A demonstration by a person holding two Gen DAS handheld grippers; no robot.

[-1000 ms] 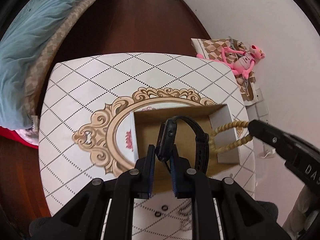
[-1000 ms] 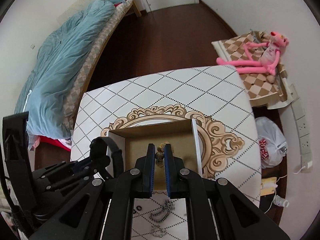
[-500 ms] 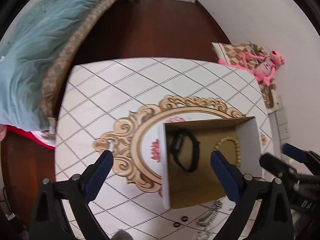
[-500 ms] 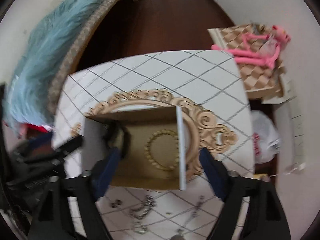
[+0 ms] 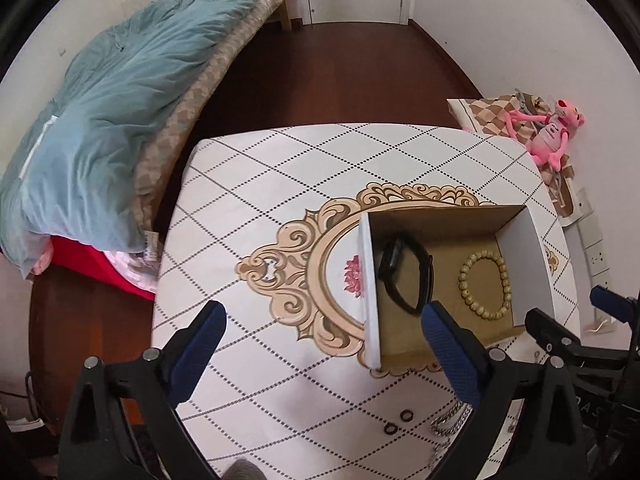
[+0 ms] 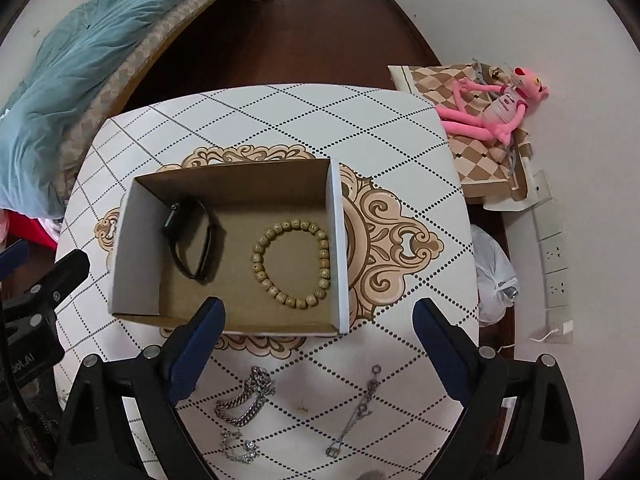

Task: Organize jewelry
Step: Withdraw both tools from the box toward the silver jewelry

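An open cardboard box [image 6: 338,240] [image 5: 368,280] stands on the patterned table [image 6: 280,120]. Inside lie a black watch [image 6: 192,236] [image 5: 404,272] on the left and a wooden bead bracelet [image 6: 292,264] [image 5: 484,284] on the right. My left gripper [image 5: 320,332] is open and empty, raised above the table left of the box. My right gripper [image 6: 318,328] is open and empty above the box's near edge. Near me on the table lie a chunky silver chain [image 6: 244,400], a small sparkly chain [image 6: 238,446], a thin silver chain [image 6: 356,412], a tiny gold stud [image 6: 303,408] and two dark rings [image 5: 398,422].
A bed with a teal duvet [image 5: 108,120] stands to the left. A pink plush toy [image 6: 492,108] lies on a checked cushion at the right wall. A white plastic bag [image 6: 494,276] and wall sockets [image 6: 556,256] are right of the table. Dark wood floor lies beyond.
Both grippers opened, letting the watch and the bead bracelet drop into the box, then pulled back and up. The left gripper also shifted left.
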